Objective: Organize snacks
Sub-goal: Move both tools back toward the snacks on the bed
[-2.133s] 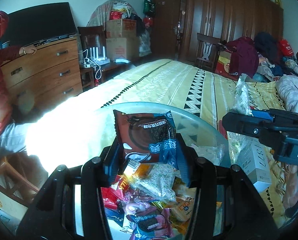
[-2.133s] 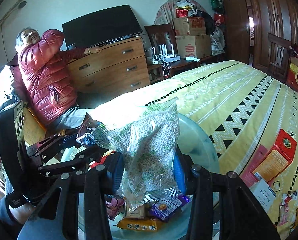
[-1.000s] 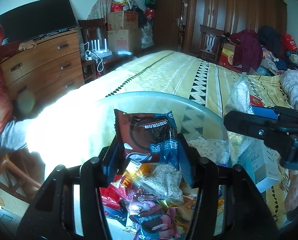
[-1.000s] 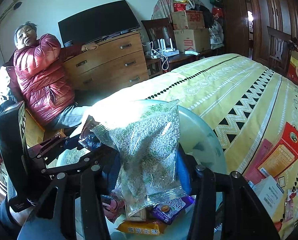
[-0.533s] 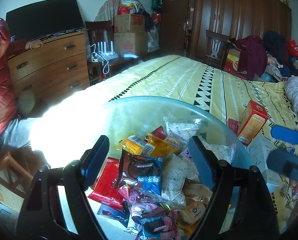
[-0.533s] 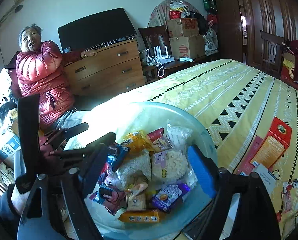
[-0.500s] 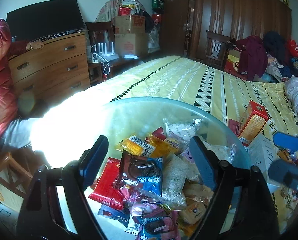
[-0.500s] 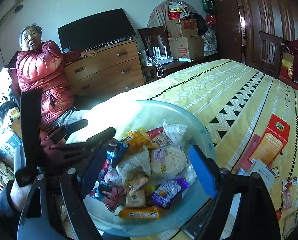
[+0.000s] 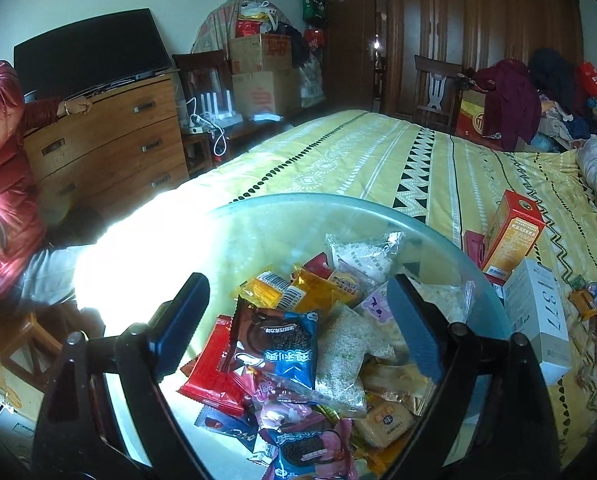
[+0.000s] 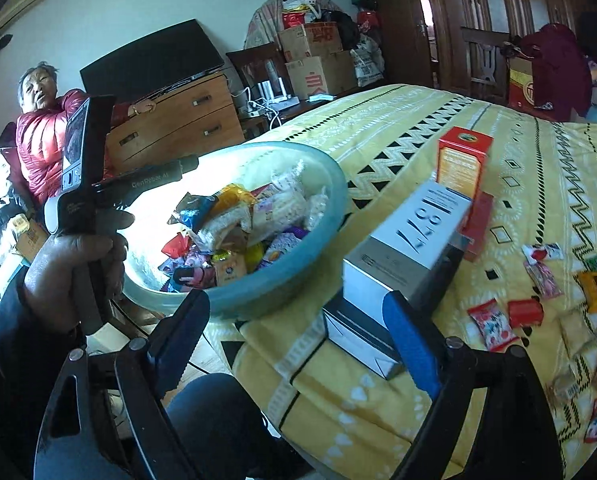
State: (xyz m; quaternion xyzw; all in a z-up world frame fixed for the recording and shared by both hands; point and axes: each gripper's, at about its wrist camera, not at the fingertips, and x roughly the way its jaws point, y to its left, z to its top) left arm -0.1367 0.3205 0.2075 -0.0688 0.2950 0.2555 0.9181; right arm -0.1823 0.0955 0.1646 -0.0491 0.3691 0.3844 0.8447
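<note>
Right wrist view is showing me where the work is going: my right gripper (image 10: 298, 344) is hanging spread wide with nothing between its blue pads, its jaws having just been opening, and it is sitting over the near edge of the bed (image 10: 418, 120). Loose snacks (image 10: 530, 304) are lying scattered on the yellow cover to the right of it and a little farther off, past the white box (image 10: 410, 248) that is lying long-ways from near-left to far-right. The bowl (image 10: 298, 284) is sitting to the left, well apart from those packets.

My left gripper (image 9: 298, 328) is hovering over the bowl, jaws also freshly opened and empty, looking down on the brown-and-blue packet (image 9: 276, 346) lying loose on the heap. I am seeing my left hand (image 10: 74, 264) on its handle at the bowl's left side.

So I am judging the right gripper the nearer one for the scattered packets: they are lying on its right, and the white box is standing between them and the bowl, so the carry back would be leftward, over or around that box.
</note>
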